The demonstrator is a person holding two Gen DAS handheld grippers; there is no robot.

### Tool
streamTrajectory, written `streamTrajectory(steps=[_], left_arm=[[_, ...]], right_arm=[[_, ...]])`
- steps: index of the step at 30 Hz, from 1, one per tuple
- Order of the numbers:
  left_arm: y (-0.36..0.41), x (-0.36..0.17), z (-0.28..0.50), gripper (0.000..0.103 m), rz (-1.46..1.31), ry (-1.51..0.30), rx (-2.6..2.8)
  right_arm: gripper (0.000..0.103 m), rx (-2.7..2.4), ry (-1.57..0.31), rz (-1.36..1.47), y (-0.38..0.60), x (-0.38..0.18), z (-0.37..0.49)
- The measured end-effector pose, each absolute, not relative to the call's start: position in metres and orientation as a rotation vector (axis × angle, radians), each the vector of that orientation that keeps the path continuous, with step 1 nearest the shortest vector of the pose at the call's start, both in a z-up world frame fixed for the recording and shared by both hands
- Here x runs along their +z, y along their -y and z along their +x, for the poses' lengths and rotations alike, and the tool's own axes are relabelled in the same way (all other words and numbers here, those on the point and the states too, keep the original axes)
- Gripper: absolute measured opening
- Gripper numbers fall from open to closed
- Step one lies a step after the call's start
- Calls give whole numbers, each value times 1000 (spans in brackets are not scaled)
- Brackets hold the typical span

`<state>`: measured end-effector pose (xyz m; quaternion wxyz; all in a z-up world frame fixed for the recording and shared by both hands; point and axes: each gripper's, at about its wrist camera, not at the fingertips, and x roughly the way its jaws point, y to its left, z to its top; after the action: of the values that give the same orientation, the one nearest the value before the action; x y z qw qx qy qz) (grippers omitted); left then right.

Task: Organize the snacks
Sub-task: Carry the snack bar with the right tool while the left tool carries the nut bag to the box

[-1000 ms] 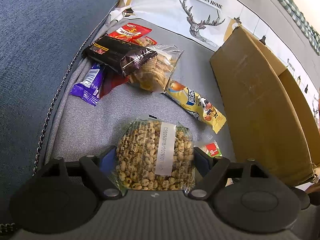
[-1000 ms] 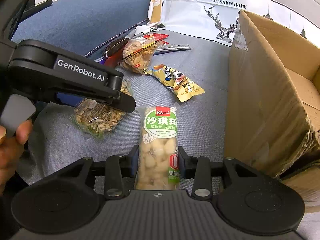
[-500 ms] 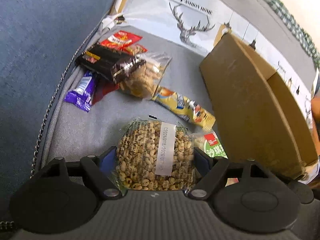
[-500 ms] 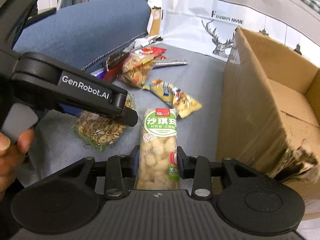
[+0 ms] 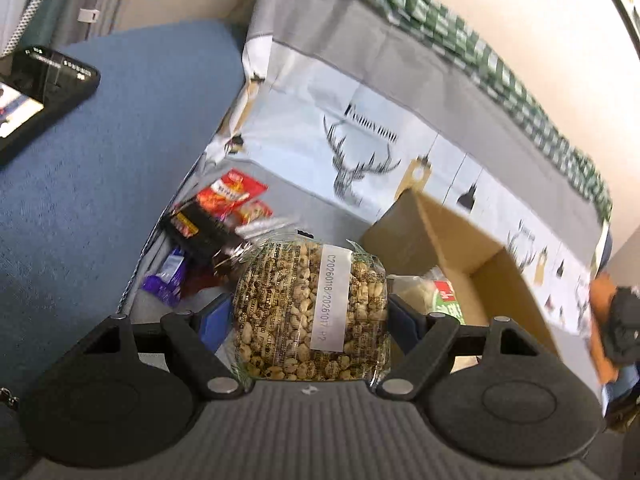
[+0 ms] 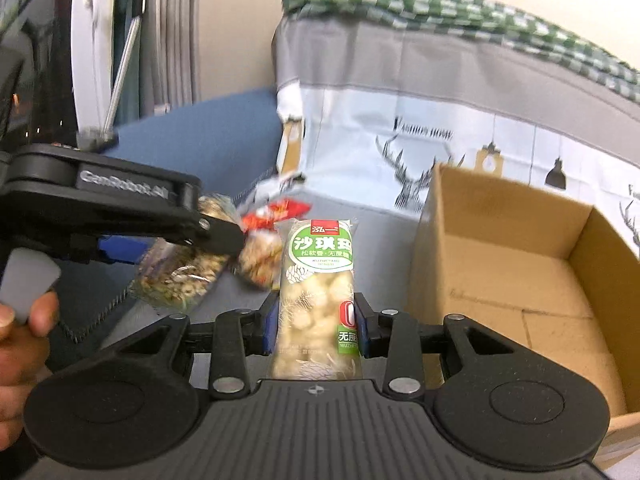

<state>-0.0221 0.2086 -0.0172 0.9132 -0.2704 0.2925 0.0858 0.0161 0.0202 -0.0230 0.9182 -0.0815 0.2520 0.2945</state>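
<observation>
Seen from the left wrist, the left hand-held gripper clamps a clear bag of peanuts between its blue pads, the white date label facing up. Beyond it a loose pile of snacks, red, black and purple wrappers among them, lies on the grey sofa cushion. An open cardboard box stands to the right, and a green-labelled pack peeks out beside the peanuts. A phone rests on the blue cushion at far left.

From the right wrist, the right hand-held gripper is closed on a tall green-labelled pastry pack, held upright just left of the cardboard box. The left hand-held gripper crosses the left side with its peanut bag, level with the pastry pack, a fingertip on its trigger
</observation>
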Motion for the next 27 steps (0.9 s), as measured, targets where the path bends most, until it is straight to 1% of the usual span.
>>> streamTrajectory(steps=[3,6,12,17,20,23,27], left_arm=[[-203,-14,-22,84,-562,-572,161],[-200,-19,-13,84,-561,-601,165],[-188,-11,1,84,-557,-591,108],[-160,4,8,84,-489,-570,38],[-136,17,10,84,-390,-530,-10],[-116,29,22,84,-356,-518,-55],[-88,49,52,84,-321,-516,-109]], right_arm=[[38,591,-477,-144,-8,-13,17],[38,565,-450,-126,2,-6,21],[38,520,-394,-52,34,16,41],[38,483,-350,-25,74,52,71],[38,447,-320,-27,101,67,92],[38,398,-299,-24,128,65,112],[38,298,-342,14,160,36,130]])
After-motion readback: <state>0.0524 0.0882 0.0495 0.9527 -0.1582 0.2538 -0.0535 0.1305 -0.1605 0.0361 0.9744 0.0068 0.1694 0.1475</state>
